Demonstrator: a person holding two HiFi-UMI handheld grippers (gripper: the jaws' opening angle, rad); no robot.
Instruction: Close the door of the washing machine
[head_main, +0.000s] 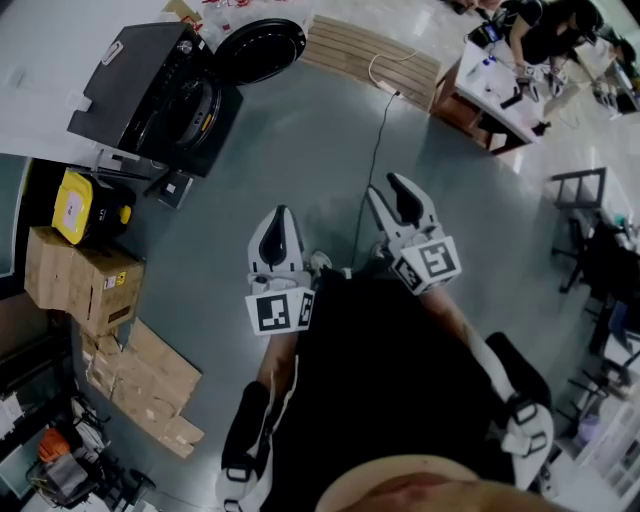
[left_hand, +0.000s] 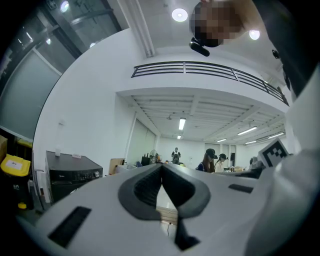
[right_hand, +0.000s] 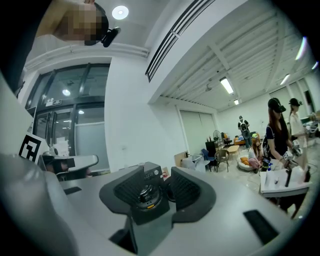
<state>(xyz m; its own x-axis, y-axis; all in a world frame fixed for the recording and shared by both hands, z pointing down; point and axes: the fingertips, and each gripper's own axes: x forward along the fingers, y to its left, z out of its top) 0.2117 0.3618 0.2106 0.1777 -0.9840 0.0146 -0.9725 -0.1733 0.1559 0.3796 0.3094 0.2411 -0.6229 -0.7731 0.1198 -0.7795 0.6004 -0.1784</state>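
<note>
The black washing machine (head_main: 150, 90) stands at the far left of the grey floor, its round door (head_main: 260, 48) swung wide open to the right of the drum. Both grippers are held out in front of me, well short of it. My left gripper (head_main: 280, 215) is shut, its tips touching with nothing between them (left_hand: 161, 167); the machine (left_hand: 70, 177) shows low at the left of that view. My right gripper (head_main: 388, 190) is open and empty (right_hand: 164, 187). Through the gap between its jaws I see the machine's front (right_hand: 147, 192) in the distance.
A yellow device (head_main: 85, 205), cardboard boxes (head_main: 80, 280) and flattened cardboard (head_main: 140, 385) lie along the left. A wooden pallet (head_main: 370, 50) sits beyond the door, and a cable (head_main: 375, 150) runs across the floor. People work at a table (head_main: 500, 85) at the far right.
</note>
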